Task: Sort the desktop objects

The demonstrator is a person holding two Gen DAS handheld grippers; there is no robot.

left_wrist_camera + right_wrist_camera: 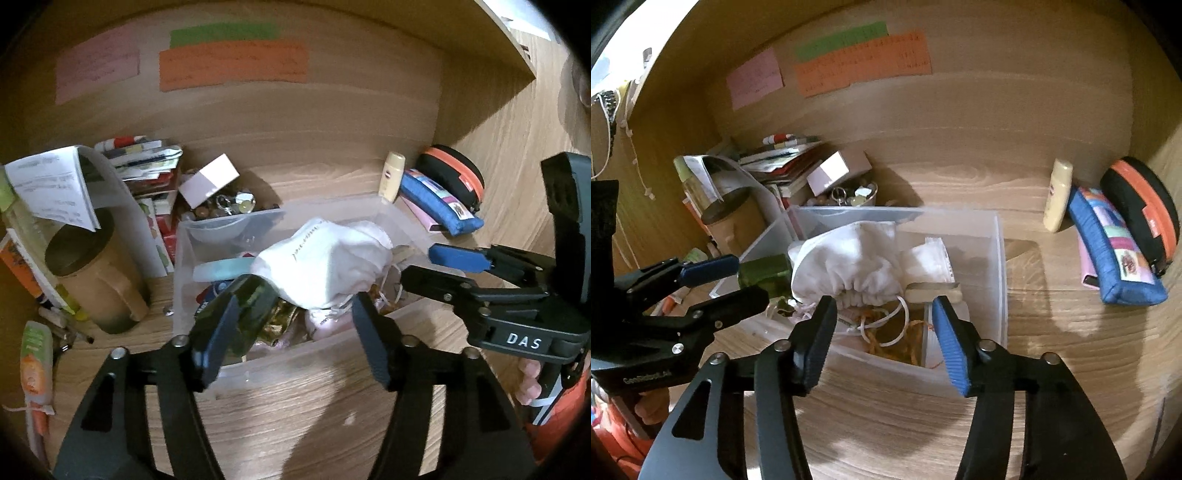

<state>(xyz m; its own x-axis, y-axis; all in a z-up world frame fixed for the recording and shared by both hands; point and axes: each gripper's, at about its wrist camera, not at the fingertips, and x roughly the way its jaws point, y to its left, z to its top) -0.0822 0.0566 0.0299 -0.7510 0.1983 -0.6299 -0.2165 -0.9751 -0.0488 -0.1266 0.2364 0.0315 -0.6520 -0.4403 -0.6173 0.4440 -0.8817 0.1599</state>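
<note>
A clear plastic box (288, 356) (1001, 258) stands on the wooden desk and holds a white drawstring bag (325, 262) (849, 262), cords and small items. My left gripper (295, 314) is open at the box's near edge, and a dark green object (255, 306) (764, 275) rests against its left finger. My right gripper (882, 317) is open and empty over the box's front, just below the bag. It also shows in the left wrist view (432, 266), open, at the box's right side.
A blue pencil case (1115, 251), a black and orange case (1145, 210) and a cream bottle (1058, 195) lie at the right. A tan mug (92, 273), papers, books and a bowl of trinkets (229, 206) crowd the left. Coloured notes hang on the back panel.
</note>
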